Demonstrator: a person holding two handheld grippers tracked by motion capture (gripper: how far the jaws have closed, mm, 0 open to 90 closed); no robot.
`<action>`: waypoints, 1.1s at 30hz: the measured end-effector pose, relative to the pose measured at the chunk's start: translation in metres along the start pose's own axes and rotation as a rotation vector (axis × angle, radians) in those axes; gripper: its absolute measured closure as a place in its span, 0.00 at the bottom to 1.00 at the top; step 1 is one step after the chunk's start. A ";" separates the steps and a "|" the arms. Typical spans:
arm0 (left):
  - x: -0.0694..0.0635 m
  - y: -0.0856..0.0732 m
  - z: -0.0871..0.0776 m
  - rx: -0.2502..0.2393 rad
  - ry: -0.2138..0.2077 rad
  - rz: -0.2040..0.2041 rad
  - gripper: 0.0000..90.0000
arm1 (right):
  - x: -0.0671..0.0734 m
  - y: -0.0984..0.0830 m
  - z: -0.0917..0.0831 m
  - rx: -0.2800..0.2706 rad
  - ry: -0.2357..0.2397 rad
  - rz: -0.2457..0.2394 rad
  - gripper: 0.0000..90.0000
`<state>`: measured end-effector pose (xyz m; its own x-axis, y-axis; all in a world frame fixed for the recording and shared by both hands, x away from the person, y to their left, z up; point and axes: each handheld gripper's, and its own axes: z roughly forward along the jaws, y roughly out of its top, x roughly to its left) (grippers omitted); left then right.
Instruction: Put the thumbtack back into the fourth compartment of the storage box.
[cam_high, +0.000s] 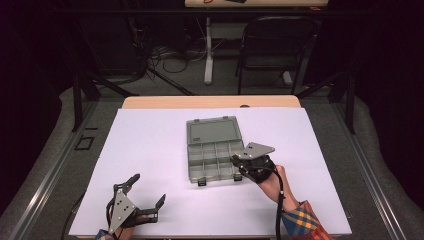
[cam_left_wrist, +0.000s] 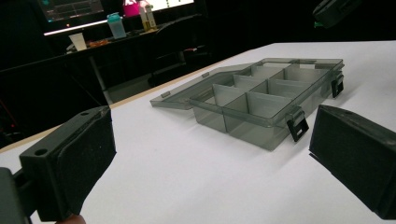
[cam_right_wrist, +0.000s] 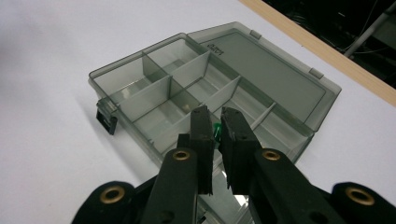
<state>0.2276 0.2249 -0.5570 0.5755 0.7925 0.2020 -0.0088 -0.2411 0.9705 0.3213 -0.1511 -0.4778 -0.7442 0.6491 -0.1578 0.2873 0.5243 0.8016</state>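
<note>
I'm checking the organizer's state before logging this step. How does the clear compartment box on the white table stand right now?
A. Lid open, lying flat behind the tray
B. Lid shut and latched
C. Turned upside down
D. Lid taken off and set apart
A: the compartment box shows its bare dividers, and its lid lies flat, hinged along the tray's far edge, while the black latches hang loose at the front.

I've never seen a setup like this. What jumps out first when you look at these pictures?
A smoky-grey compartment box lies open in the middle of the white table, its lid folded flat toward the far edge. The right gripper hovers over the box's near right corner, closed on a small green piece. The left gripper rests wide open near the table's front left.
</note>
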 end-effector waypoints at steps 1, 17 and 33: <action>0.000 0.000 0.000 0.000 0.000 -0.001 0.00 | -0.001 0.001 0.000 -0.004 -0.004 -0.002 0.93; 0.000 0.000 0.000 -0.001 0.000 0.001 0.00 | -0.023 0.007 0.016 0.000 -0.065 0.022 0.93; 0.000 0.000 0.000 -0.002 0.000 -0.002 0.01 | -0.044 -0.002 0.043 0.054 -0.089 0.061 0.93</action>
<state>0.2276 0.2248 -0.5572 0.5751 0.7933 0.1997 -0.0086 -0.2382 0.9712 0.3796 -0.1563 -0.4972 -0.6687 0.7256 -0.1624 0.3642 0.5100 0.7792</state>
